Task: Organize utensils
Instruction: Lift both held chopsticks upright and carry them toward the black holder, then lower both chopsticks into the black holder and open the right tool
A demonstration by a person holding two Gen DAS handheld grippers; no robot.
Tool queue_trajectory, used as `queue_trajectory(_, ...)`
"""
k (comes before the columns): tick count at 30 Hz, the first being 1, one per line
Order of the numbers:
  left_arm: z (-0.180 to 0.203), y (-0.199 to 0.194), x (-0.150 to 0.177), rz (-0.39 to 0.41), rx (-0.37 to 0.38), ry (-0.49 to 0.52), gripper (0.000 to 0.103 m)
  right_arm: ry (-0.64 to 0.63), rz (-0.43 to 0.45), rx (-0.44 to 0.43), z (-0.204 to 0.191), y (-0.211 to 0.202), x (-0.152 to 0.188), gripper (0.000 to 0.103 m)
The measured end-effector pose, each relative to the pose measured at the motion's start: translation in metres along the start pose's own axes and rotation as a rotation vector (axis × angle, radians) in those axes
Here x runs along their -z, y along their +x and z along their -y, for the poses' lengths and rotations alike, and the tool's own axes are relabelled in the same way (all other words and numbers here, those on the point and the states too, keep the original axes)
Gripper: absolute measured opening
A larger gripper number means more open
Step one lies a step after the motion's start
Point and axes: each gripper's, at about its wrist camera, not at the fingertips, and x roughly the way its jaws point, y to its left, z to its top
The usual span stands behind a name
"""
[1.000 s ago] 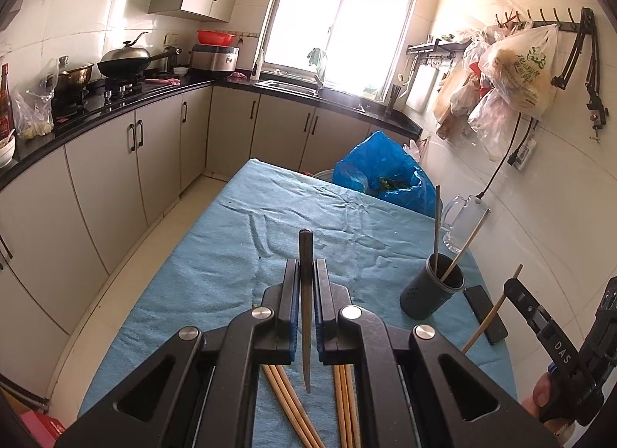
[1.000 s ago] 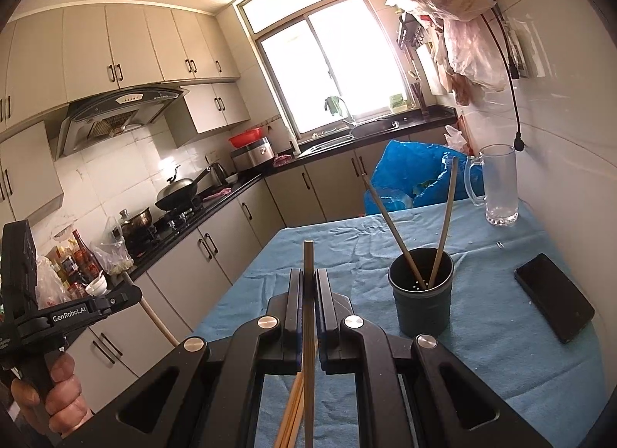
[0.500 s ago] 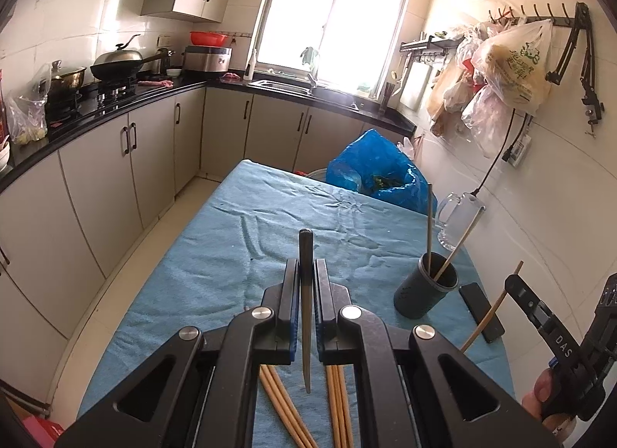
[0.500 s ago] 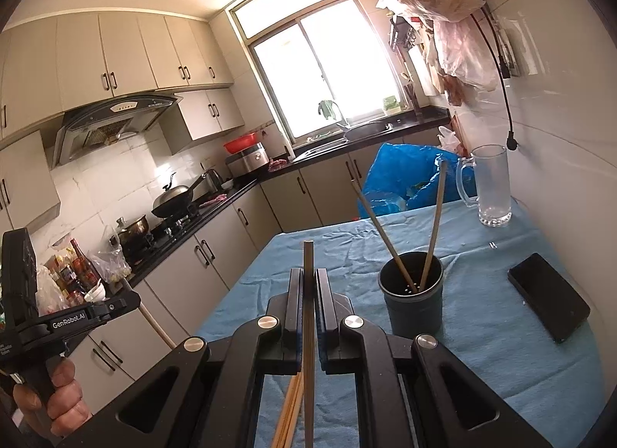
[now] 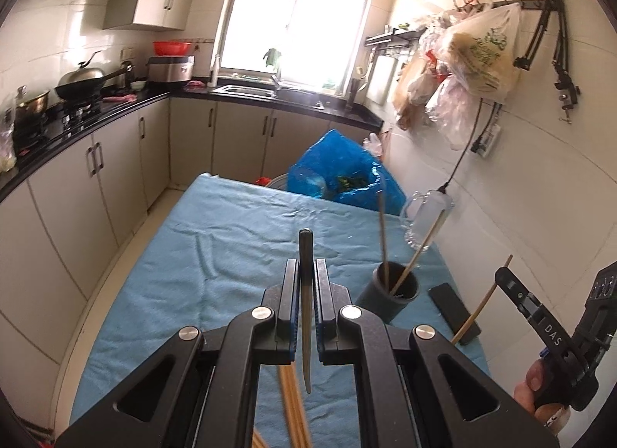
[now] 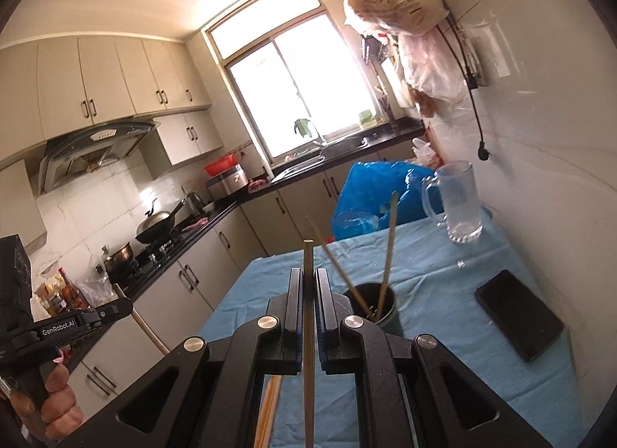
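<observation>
A dark chopstick (image 5: 304, 293) was held upright between the closed fingers of the left claw (image 5: 305, 274), its blunt top standing above the fingertips and its tapered tip hanging below them. A pale wooden chopstick (image 6: 308, 317) was clamped in the same way by the right claw (image 6: 308, 286), whose fingers were pressed against it on both sides. More wooden chopsticks (image 5: 294, 401) were seen lying on the bench beneath the left claw, partly hidden by its frame, and a few were glimpsed under the right claw as well (image 6: 268, 409). A dark cylindrical holder (image 6: 373, 307) stood on the bench just beyond the right claw, and two chopsticks (image 6: 388, 251) were leaned inside it, splayed apart. In the left wrist view the same holder (image 5: 387, 293) was found to the right of the left claw, near a black phone (image 5: 453, 305) laid flat at the bench's edge. The bench was covered by a blue cloth (image 5: 216, 255). A clear glass mug (image 6: 457, 203) was placed near the tiled wall, well beyond the phone (image 6: 518, 319), and a blue plastic bag (image 6: 381, 193) was set at the far end of the bench. The right claw (image 5: 513, 286) with its chopstick was also visible at the edge of the left view, gripped by a hand (image 5: 540, 394).
</observation>
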Motion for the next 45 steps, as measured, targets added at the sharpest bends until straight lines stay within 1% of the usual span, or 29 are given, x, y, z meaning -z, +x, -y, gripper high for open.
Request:
queue_trajectory(4,0.016,0.004,-0.011,0.007,0.03,0.022,0.006,0.005,0.033,0.013,0.006,-0.007,-0.014,0.006)
queue_trajectory(13,0.054,0.02,-0.054,0.04,0.094,0.046,0.006,0.01,0.11,0.034,0.017,-0.012,-0.053,0.006)
queue_trajectory(18,0.075,0.026,-0.077,0.078,0.118,0.059,0.006,0.033,0.136,0.041,0.026,-0.003,-0.075,0.006)
queue_trajectory(25,0.094,0.051,-0.097,0.106,0.118,0.052,0.006,0.047,0.197,0.062,0.036,0.013,-0.105,0.006)
queue_trajectory(29,0.1,0.074,-0.098,0.086,0.116,0.04,0.006,0.045,0.21,0.082,0.042,0.026,-0.112,0.006)
queue_trajectory(32,0.104,0.095,-0.092,0.056,0.108,0.043,0.006,0.031,0.205,0.108,0.047,0.04,-0.111,0.006)
queue_trajectory(39,0.102,0.127,-0.079,-0.001,0.092,0.037,0.006,0.061,0.141,0.124,0.068,0.075,-0.098,0.006)
queue_trajectory(45,0.095,0.146,-0.07,-0.043,0.081,0.03,0.006,0.077,0.088,0.134,0.076,0.098,-0.087,0.006)
